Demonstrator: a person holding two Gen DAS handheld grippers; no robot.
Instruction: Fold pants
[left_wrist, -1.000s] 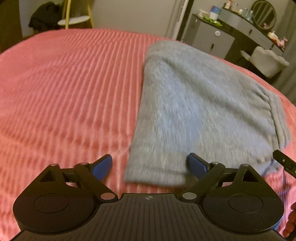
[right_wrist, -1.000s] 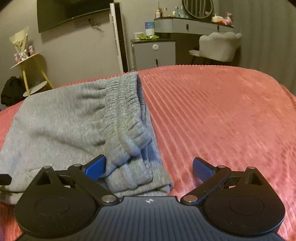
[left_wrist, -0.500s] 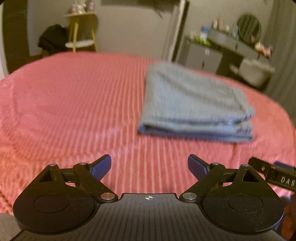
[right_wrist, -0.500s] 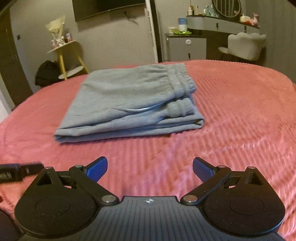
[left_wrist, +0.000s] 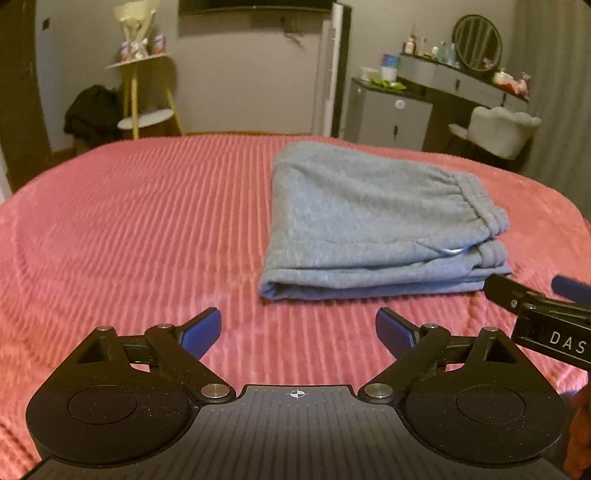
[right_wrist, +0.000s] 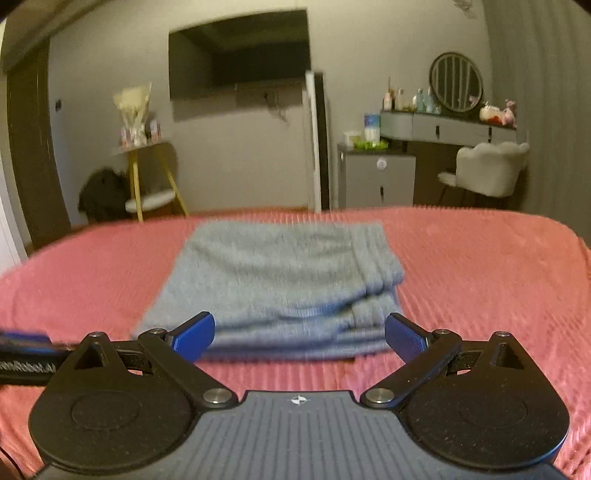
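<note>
Grey pants (left_wrist: 373, 221) lie folded into a flat stack on the pink ribbed bedspread (left_wrist: 140, 229), waistband at the right. They also show in the right wrist view (right_wrist: 280, 280), blurred. My left gripper (left_wrist: 298, 330) is open and empty, above the bedspread, short of the stack's near left corner. My right gripper (right_wrist: 300, 334) is open and empty, in front of the stack's near edge. The right gripper's side shows at the right edge of the left wrist view (left_wrist: 546, 317).
Beyond the bed stand a yellow-legged side table (left_wrist: 147, 96), a grey cabinet (left_wrist: 388, 114), a dressing table with a round mirror (left_wrist: 476, 37) and a white chair (left_wrist: 498, 129). A dark bag (left_wrist: 92, 110) sits on the floor at the left.
Both grippers have pulled back from the pants, which were right at the fingertips a second ago. The stack now lies apart in front of them, and both stay open.
</note>
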